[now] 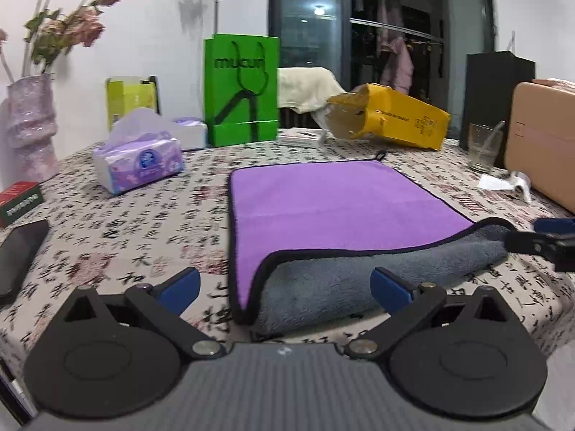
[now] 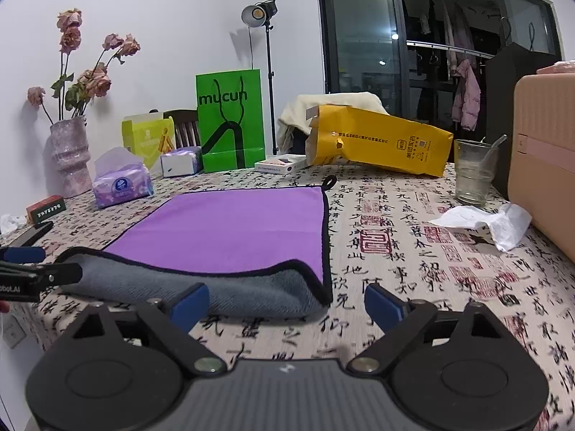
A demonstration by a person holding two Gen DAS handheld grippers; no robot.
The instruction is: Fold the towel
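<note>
A towel, purple on top [image 1: 334, 204] and grey underneath, with black trim, lies on the patterned tablecloth [image 1: 143, 237]. Its near edge is curled over, showing a grey roll [image 1: 341, 280]. My left gripper [image 1: 285, 287] is open, its blue pads either side of the towel's near left corner, just short of it. My right gripper [image 2: 287, 305] is open at the near right corner [image 2: 320, 287], empty. The towel shows in the right wrist view [image 2: 233, 226]. Each gripper shows at the edge of the other's view, the right one [image 1: 550, 237] and the left one [image 2: 25, 265].
Tissue pack [image 1: 138, 168], green bag [image 1: 240, 89], yellow bag [image 1: 391, 118], glass [image 1: 483, 147] and crumpled paper [image 2: 485, 222] ring the towel. A tan case [image 2: 546, 165] stands at right. A vase [image 1: 30, 122], red box [image 1: 19, 201] and black phone [image 1: 18, 255] are at left.
</note>
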